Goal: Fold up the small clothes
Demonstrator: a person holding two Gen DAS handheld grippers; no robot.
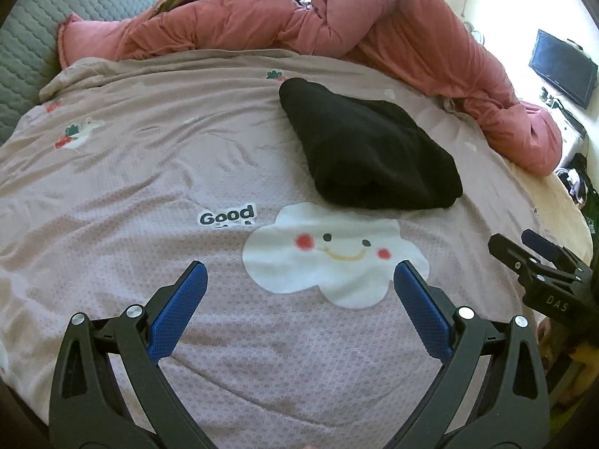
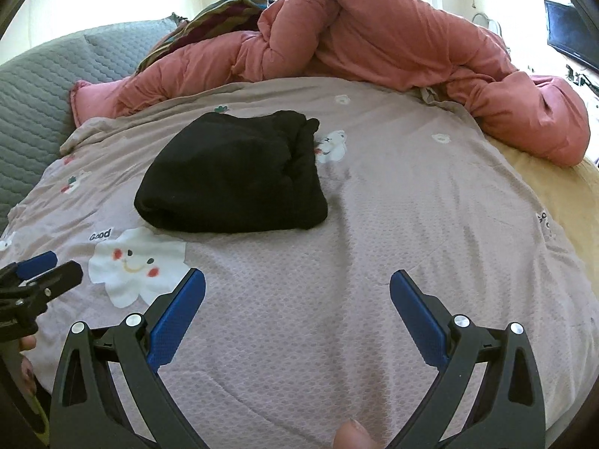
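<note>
Above the near edge of the bed, the left tongs (image 1: 299,273) hang spread wide, holding nothing, over a white smiling cloud print (image 1: 333,254) on the mauve bedspread (image 1: 149,157). Beside them the right tongs (image 2: 297,280) gape just as wide and empty. Beyond both, a black garment (image 2: 232,183) lies folded mid-bed, short of the bunched pink quilt (image 2: 374,37) along the far edge.
</note>
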